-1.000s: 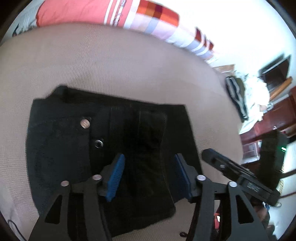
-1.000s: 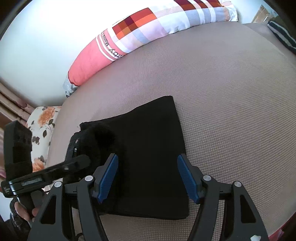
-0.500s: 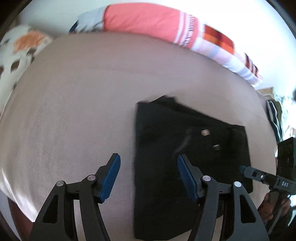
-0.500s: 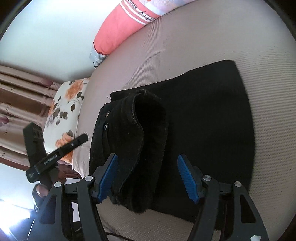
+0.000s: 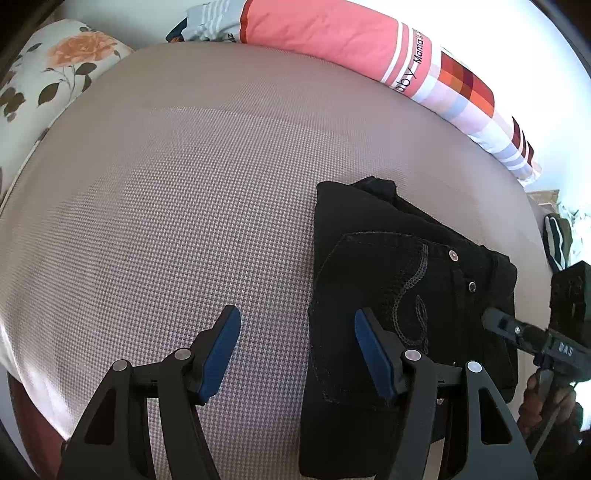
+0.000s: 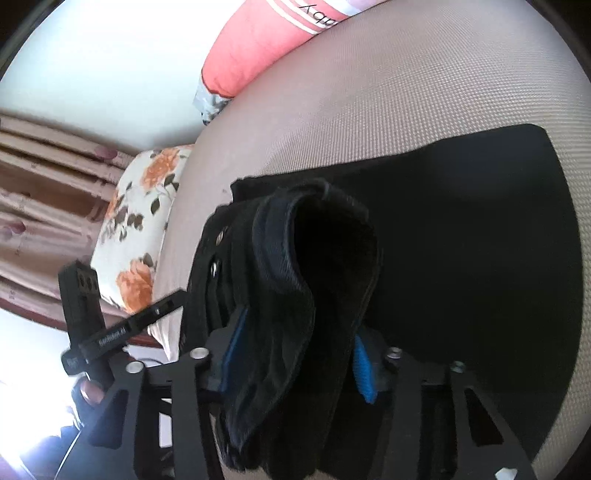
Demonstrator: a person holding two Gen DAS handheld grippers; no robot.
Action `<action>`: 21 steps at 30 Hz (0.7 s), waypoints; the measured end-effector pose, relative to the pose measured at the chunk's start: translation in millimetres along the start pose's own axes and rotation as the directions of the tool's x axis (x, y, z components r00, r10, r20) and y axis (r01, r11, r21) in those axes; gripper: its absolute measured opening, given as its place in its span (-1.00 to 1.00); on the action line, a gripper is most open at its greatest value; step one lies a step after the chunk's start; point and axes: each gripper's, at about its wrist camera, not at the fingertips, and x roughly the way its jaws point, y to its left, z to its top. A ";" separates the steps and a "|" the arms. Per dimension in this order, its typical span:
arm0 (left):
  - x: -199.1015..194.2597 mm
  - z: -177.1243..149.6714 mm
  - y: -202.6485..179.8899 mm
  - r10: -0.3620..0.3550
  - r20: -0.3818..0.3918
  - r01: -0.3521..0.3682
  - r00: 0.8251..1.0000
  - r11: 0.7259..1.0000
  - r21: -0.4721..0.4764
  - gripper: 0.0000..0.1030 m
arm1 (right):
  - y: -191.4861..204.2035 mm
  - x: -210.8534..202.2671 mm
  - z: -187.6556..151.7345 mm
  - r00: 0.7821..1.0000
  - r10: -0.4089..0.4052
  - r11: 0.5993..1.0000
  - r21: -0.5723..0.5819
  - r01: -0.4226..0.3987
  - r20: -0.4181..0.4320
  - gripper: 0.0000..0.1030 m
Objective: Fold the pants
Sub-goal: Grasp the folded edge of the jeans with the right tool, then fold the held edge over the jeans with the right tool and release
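The black pants [image 5: 406,280] lie folded on the bed [image 5: 184,203], near a long pink pillow [image 5: 332,33] and a flowery pillow [image 5: 44,70]. The right hand-held gripper [image 6: 295,354] has just been closing and now pinches a thick fold of the pants. The left hand-held gripper [image 5: 295,350] is apart, one finger over the pants' edge, and holds nothing.

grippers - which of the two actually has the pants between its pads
The right gripper: its jaws have just been closing on the bunched black pants. The left gripper is open over the bare mattress.
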 end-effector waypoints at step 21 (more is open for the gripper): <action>4.2 18.3 -54.0 -0.021 0.059 0.015 0.998 0.995 0.102 0.27 | 16.8 -79.9 28.9 0.972 -0.107 0.994 0.026 0.104 0.207 -0.78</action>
